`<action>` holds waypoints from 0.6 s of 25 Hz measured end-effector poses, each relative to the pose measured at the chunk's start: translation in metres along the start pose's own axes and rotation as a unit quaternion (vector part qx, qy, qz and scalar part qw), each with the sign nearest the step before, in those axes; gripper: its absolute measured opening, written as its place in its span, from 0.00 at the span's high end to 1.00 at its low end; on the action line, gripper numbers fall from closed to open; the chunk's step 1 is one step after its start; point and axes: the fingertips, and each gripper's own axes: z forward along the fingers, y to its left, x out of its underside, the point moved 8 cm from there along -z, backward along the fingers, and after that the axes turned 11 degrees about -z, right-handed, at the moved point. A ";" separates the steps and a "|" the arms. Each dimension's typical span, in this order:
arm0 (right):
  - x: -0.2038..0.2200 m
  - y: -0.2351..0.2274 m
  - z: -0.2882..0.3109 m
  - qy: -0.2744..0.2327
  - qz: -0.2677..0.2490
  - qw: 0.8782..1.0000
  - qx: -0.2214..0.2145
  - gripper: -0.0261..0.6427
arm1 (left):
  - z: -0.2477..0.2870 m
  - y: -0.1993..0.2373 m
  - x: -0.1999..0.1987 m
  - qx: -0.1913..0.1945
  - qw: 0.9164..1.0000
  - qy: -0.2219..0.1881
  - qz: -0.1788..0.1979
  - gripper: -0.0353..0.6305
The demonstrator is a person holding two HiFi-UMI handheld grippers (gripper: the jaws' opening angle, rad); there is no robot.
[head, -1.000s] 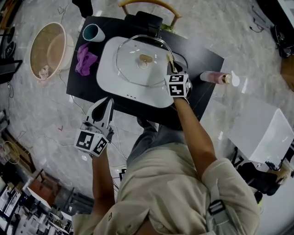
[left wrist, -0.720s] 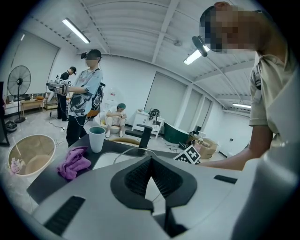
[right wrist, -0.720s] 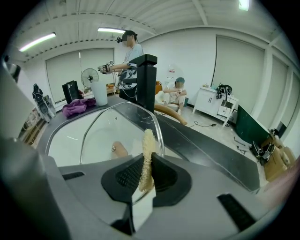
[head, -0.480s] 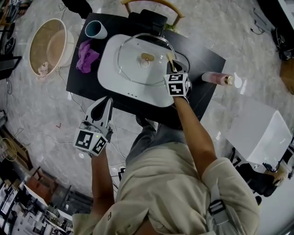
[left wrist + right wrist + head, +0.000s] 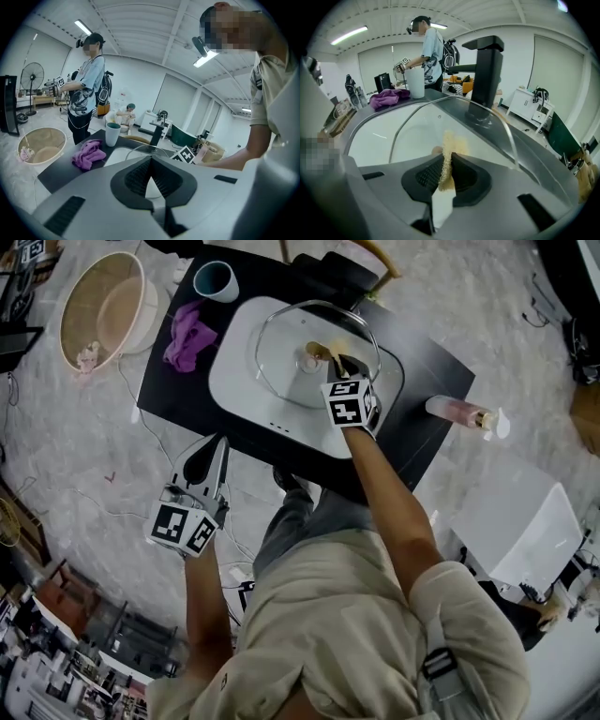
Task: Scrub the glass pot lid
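Right gripper view: the right tool (image 5: 443,171) pinches a tan sponge (image 5: 448,143) against the glass lid (image 5: 426,122) — head view shows the left tool (image 5: 208,454), pressed together, beside the tabletop (image 5: 172,395).

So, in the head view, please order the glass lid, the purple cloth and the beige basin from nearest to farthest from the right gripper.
1. The glass lid: under the right gripper and its sponge, in the white sink.
2. The purple cloth: on the black counter, left of the sink.
3. The beige basin: on the floor, farthest left.
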 end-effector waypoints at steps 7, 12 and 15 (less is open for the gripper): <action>-0.049 0.059 0.057 0.000 -0.065 0.996 -0.055 0.89 | -0.020 0.021 0.007 -0.028 0.999 -0.009 -0.021 0.93; -0.072 0.099 0.090 0.004 -0.109 0.990 -0.095 0.89 | -0.028 0.029 0.013 -0.042 0.999 -0.013 -0.033 0.93; -0.075 0.103 0.093 0.004 -0.107 0.990 -0.097 0.89 | -0.032 0.033 0.015 -0.048 0.998 -0.016 -0.037 0.93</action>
